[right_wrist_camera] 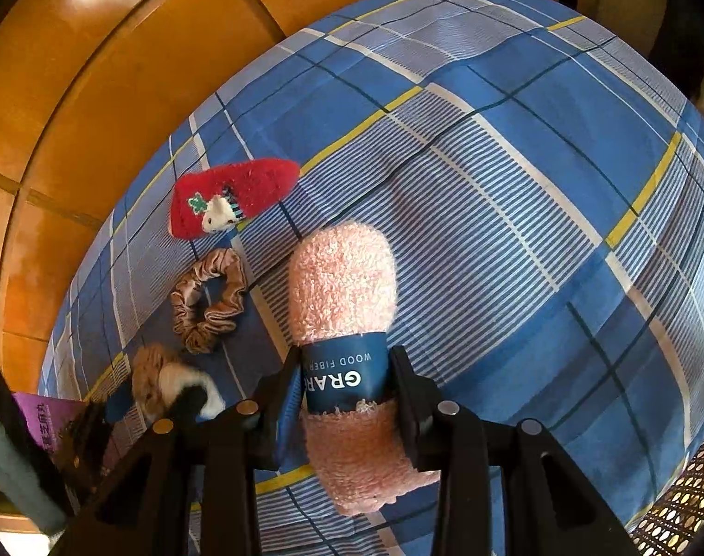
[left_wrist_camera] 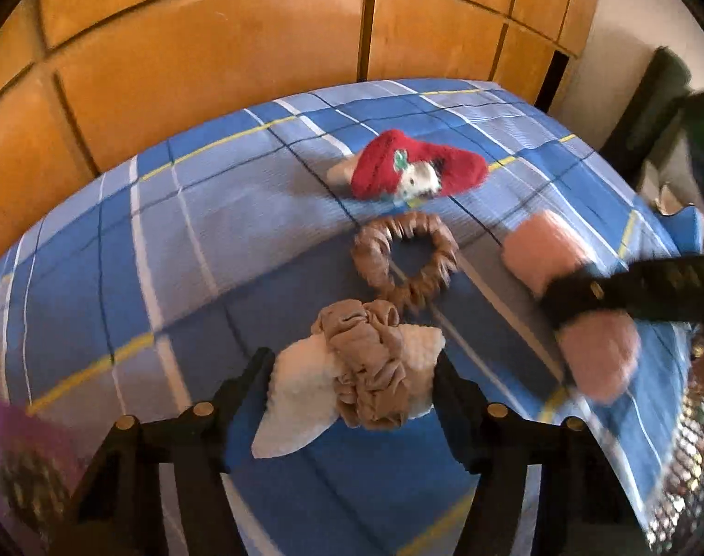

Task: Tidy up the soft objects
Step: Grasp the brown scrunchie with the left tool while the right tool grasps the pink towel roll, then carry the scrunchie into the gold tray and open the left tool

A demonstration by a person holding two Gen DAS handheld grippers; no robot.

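At the far left of the left wrist view we can only half make out a purple printed thing [left_wrist_camera: 9, 435], blurred and cut by the edge. Next, our left gripper [left_wrist_camera: 352, 394] points steeply down at the plaid bedsheet [left_wrist_camera: 120, 241], its jaws part-open on either side of a white fluffy cloth [left_wrist_camera: 301, 398] with a tan scrunchie [left_wrist_camera: 375, 370] lying across it. Whether the pads actually press on this bundle we cannot tell; motion blur smears the fingertips. Just beyond lies a brown scrunchie [left_wrist_camera: 405, 255], and farther back a red sock [left_wrist_camera: 412, 167] with a small white figure on it.

To the right, our right gripper [right_wrist_camera: 345, 394] also tips steeply downward and is clamped on a rolled pink towel [right_wrist_camera: 342, 278], the pads squeezing its blue paper band [right_wrist_camera: 347, 370]. The towel's near end rests on the sheet, partly hidden behind the gripper's fingers. A mesh surface [right_wrist_camera: 676, 500] shows at the far right, cut off.
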